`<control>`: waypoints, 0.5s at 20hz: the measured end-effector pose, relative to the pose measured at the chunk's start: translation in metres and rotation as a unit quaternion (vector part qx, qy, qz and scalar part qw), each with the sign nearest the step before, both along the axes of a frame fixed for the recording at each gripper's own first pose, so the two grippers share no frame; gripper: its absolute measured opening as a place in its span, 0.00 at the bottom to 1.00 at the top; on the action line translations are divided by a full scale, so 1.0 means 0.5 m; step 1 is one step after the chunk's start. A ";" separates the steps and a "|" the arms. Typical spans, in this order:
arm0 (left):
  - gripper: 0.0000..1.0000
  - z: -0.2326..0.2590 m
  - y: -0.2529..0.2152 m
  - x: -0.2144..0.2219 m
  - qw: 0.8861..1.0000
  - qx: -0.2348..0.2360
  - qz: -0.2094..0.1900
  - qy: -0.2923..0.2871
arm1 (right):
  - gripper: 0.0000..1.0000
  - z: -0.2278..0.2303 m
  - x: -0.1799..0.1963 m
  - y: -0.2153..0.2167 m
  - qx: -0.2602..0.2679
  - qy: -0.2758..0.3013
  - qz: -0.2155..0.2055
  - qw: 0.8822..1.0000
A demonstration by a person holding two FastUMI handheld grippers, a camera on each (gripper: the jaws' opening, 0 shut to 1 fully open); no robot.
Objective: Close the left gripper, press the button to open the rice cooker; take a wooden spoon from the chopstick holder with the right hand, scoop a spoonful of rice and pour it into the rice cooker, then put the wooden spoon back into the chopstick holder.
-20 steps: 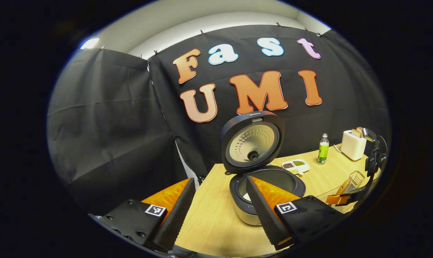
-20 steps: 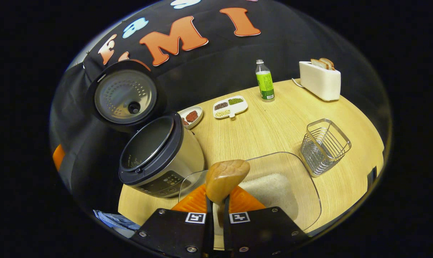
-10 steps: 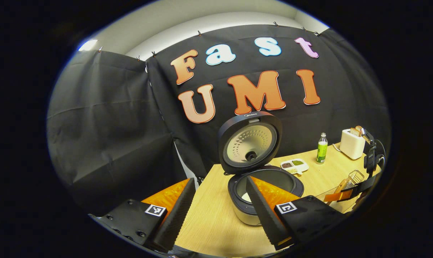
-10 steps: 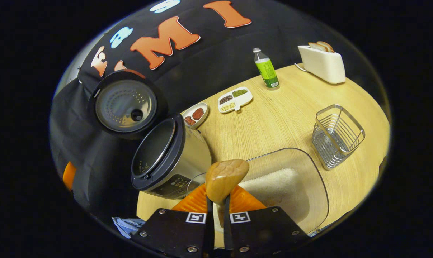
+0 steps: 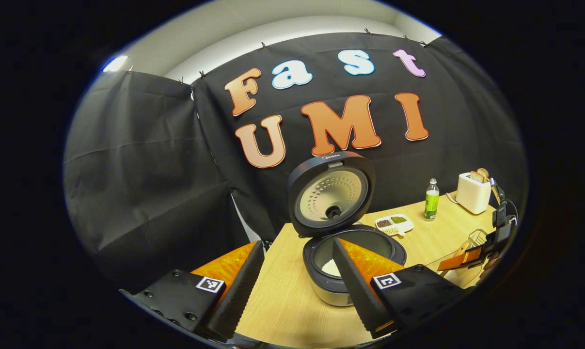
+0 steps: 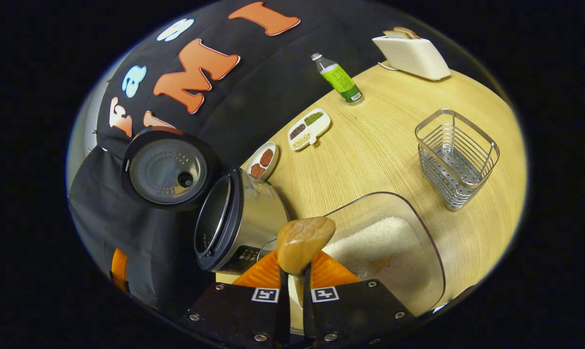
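At the bottom centre of the right gripper view, the right gripper (image 6: 292, 286) has its fingers pinched tight on the wooden spoon (image 6: 304, 237), w/ the bowl sticking up just past the tips. Can't tell if there's rice in it, the scoop side faces away. Right behind the spoon sits the clear rice container (image 6: 394, 242) w/ a white heap inside, and lower left of it the rice cooker (image 6: 239, 218), lid (image 6: 166, 167) flipped up. Wire chopstick holder (image 6: 457, 155) is off at the right edge on the table (image 6: 370, 145), well apart.

In the left gripper view the left gripper (image 5: 297, 281) sits bottom centre, jaws spread wide, holding nothing, cooker just beyond w/ some white rice showing in the pot.

Handling-wise imo: spoon's light and stiff, smooth wood so prob a bit slippery, and the grip low on the handle looks right. Loose rice spills easy, so keep the bowl level til it's over the pot. Holder looks light too, might tip or scoot when the spoon drops back in.
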State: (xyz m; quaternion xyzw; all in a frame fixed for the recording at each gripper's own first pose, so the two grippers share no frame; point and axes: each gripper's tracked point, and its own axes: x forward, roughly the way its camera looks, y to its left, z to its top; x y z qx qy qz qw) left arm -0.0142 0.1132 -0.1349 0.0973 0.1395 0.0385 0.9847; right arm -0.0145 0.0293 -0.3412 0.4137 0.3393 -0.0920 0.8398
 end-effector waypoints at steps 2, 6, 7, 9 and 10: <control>0.96 -0.001 -0.007 0.002 1.000 0.000 -0.002 0.001 | 0.10 0.003 -0.003 -0.006 0.014 -0.007 -0.002 1.000; 0.87 0.002 -0.018 0.003 1.000 0.002 -0.005 0.001 | 0.10 0.010 -0.011 -0.024 0.052 -0.019 -0.010 0.998; 0.87 0.001 -0.018 0.003 1.000 0.002 -0.005 0.001 | 0.10 0.013 -0.017 -0.029 0.064 -0.021 -0.015 0.998; 0.87 0.001 -0.022 0.002 1.000 0.001 -0.004 0.002 | 0.10 0.023 -0.020 -0.040 0.090 -0.030 -0.024 0.995; 0.87 0.003 -0.024 0.002 1.000 0.001 -0.004 0.001 | 0.10 0.030 -0.020 -0.048 0.102 -0.035 -0.030 0.994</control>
